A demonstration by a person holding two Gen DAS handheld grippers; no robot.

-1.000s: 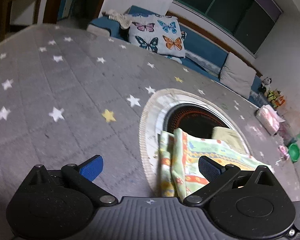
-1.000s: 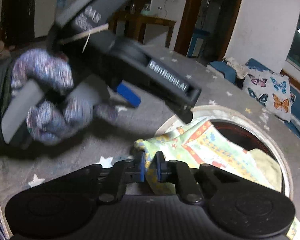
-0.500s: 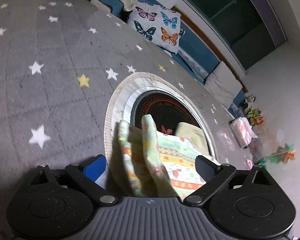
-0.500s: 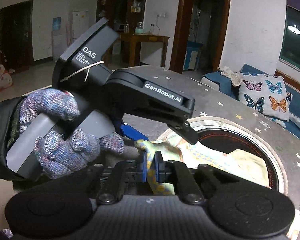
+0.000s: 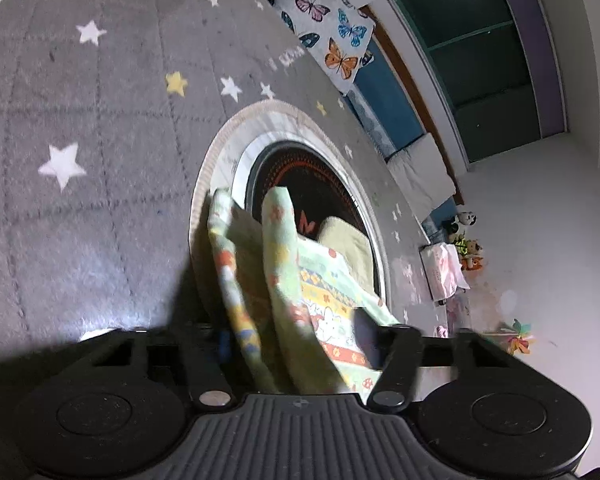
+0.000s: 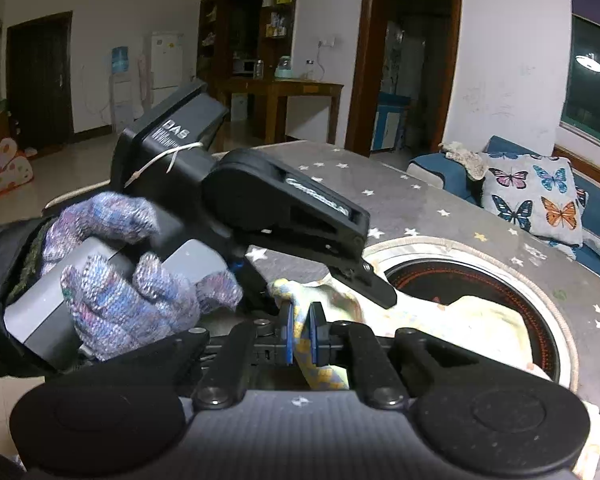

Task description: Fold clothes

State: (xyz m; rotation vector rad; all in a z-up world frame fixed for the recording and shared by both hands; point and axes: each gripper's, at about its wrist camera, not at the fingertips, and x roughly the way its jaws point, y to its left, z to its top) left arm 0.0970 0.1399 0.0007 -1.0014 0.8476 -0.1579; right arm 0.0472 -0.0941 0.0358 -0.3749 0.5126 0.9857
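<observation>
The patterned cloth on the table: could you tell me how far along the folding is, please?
Done: no finished fold visible. In hand: the right gripper pinches an edge of the patterned cloth; the left gripper is closing around another fold. Left: bring edges together and lay it flat.

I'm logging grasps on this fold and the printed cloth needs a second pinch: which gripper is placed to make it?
Left. The right gripper is already shut on the printed cloth, so it is taken. The left gripper straddles a raised fold, its jaws closing around it.

Soft printed cloth garment (image 5: 320, 288); quilted matt cover (image 5: 80, 208).
</observation>
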